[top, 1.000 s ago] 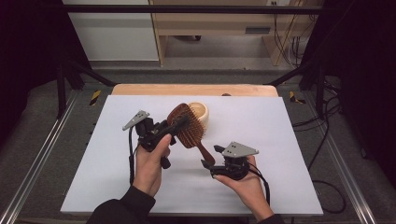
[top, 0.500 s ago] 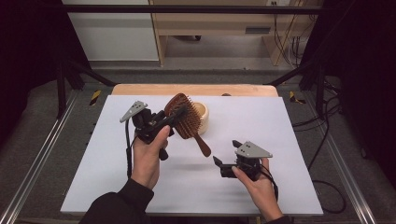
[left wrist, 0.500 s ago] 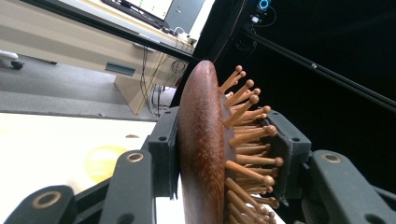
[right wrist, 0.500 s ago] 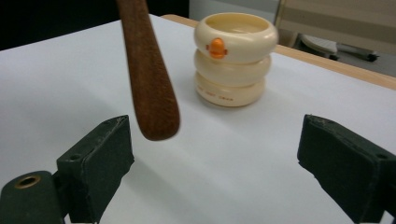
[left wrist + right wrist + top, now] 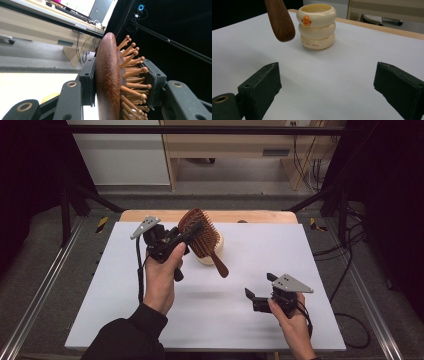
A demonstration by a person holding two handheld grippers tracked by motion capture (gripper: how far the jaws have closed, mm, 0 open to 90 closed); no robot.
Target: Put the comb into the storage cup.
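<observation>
Two grippers | left gripper [image 5: 192,231] fingers clamp hairbrush [image 5: 202,236] head | right gripper [image 5: 256,296] fingers just opened wide, empty

The hairbrush [image 5: 107,82] between the left jaws looks like dark, smooth, shiny wood, and its pins [image 5: 131,75] look like lighter wood with round tips. The black pads [image 5: 260,83] of the right jaws look matt and a bit rough. Beyond them, the cream cup [image 5: 317,26] looks like smooth, shiny plastic. The white tabletop [image 5: 332,75] looks flat and matt.

left tool [image 5: 192,231] gripping hairbrush [image 5: 202,236] — cup [image 5: 216,251] perhaps behind
</observation>
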